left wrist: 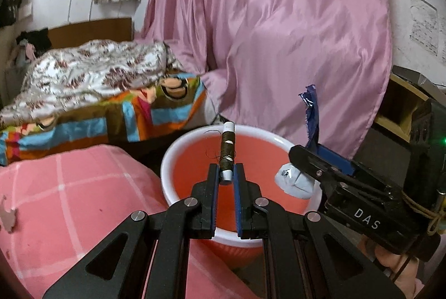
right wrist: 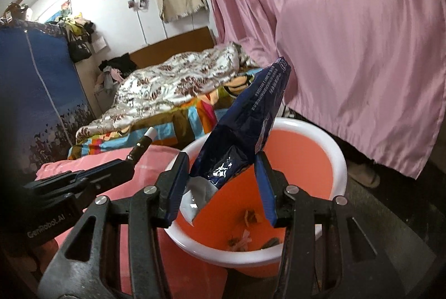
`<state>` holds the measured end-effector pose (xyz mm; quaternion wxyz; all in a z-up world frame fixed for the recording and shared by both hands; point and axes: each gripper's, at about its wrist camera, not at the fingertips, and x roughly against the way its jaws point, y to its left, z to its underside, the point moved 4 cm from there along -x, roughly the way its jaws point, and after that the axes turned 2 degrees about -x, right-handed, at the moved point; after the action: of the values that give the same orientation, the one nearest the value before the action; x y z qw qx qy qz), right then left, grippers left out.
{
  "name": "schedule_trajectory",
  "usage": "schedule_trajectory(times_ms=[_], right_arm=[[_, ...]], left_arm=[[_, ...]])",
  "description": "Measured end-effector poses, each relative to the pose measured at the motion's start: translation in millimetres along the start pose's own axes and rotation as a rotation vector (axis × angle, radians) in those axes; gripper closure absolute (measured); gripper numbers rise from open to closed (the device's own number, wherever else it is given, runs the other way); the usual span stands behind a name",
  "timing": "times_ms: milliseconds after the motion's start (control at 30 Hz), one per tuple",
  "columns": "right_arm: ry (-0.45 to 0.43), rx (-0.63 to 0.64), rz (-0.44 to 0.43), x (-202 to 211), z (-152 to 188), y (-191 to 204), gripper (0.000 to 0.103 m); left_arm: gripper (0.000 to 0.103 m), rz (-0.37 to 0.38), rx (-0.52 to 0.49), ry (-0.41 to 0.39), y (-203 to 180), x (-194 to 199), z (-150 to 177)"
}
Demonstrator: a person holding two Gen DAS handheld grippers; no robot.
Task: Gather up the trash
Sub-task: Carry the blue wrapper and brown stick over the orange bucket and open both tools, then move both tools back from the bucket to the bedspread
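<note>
An orange trash bin with a white rim [left wrist: 178, 148] [right wrist: 341, 159] stands below both grippers. My left gripper [left wrist: 225, 172] is shut on a brown thread spool [left wrist: 227, 148] with white ends, held over the bin's mouth; the spool also shows in the right wrist view [right wrist: 143, 144]. My right gripper [right wrist: 220, 173] holds a dark blue snack wrapper [right wrist: 251, 126] between its fingers over the bin; the jaws stand fairly wide around the crumpled wrapper. In the left wrist view the right gripper [left wrist: 309, 157] sits at the bin's right rim with the wrapper [left wrist: 311, 115] sticking up. Scraps [right wrist: 245, 226] lie in the bin's bottom.
A pink checked cushion [left wrist: 69, 201] lies left of the bin. A bed with a floral quilt [left wrist: 92, 70] and striped blanket is behind. A pink curtain [left wrist: 278, 34] hangs at the back right. A blue wardrobe [right wrist: 36, 92] stands far left. A slipper [right wrist: 362, 173] lies under the curtain.
</note>
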<state>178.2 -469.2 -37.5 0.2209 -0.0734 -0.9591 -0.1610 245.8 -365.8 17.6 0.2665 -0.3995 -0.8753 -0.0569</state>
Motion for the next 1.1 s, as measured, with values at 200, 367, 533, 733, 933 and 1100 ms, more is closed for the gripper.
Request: schedule_trajectory(times_ms=[200,367,533,733,933,1100], right_arm=[[0.042,0.003,-0.002,-7.0,4.9,-1.2,0.046],[0.066,0.006,0.001,-11.8,8.2,-1.3,0.046],[0.07,-0.003,0.003,-10.7,8.8,-2.8,0.044],[0.046,-0.004,0.0,-6.4,4.2,1.9,0.04],[-0.013,-0.003,-0.003,4.2,-5.4,10.7,0.031],[-0.062,0.029,-0.006,12.6,-12.4,27.5,0.026]], left_arm=[[0.095,0.023,0.024,0.06,-0.7,-11.6,3.8],[0.095,0.026,0.055,0.106,4.3,-18.3,7.6],[0.095,0.027,0.107,0.151,14.8,-24.4,11.2],[0.087,0.026,0.149,0.155,23.9,-22.6,11.5],[0.072,0.017,0.174,0.101,30.7,-7.3,7.4],[0.072,-0.05,0.182,0.042,43.7,16.1,5.0]])
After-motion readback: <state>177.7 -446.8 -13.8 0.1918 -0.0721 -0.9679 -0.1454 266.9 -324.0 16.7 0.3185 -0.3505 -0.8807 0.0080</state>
